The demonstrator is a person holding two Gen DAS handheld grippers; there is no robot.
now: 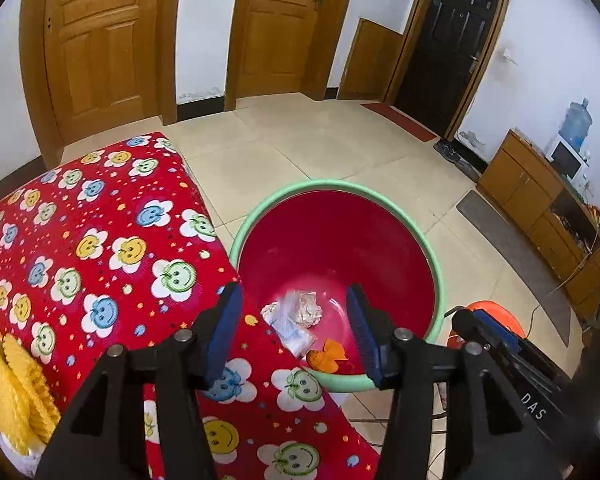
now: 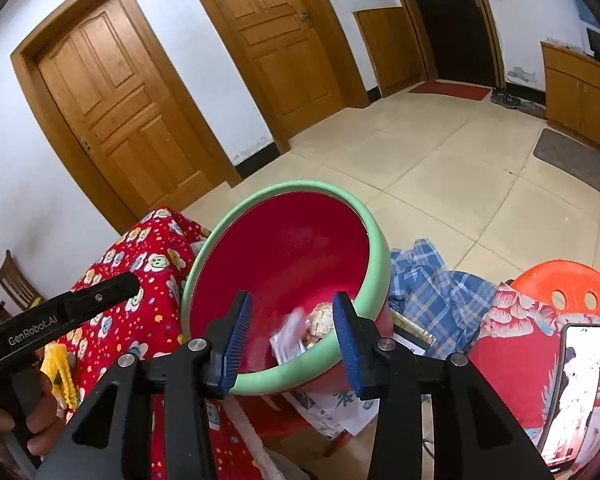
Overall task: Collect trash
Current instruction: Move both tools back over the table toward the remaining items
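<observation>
Left hand-held gripper (image 1: 296, 330): I hold it spread wide with nothing between its blue pads, hovering over the near corner of the surface and the basin's near side.
Right hand-held gripper (image 2: 294, 342): also spread and empty, poised just above the basin's near rim.
Trash: dead ahead of both grippers, in the bottom of the basin, lie a clear plastic bag (image 1: 290, 322), a crumpled wrapper (image 1: 310, 308) and an orange scrap (image 1: 327, 356), loosely touching one another.
Basin (image 1: 436, 276): red inside with a green rim, pressed against the surface's edge to my left.
Step in hand: I judge a drop has just finished, or both grippers are pausing over the basin; no trash is held.
Next move: I'd lift clear of the rim and look for remaining litter; the yellow packet (image 1: 16, 396) far left on the red smiley cloth (image 1: 100, 240) may be a candidate, though I cannot tell.
Edges and room: the rim sits close under the right gripper's pads. To the right, a plaid cloth (image 2: 440, 284), an orange stool (image 2: 560, 292) and a phone (image 2: 572, 392) crowd in. Ahead, open tiled floor (image 1: 300, 152).
</observation>
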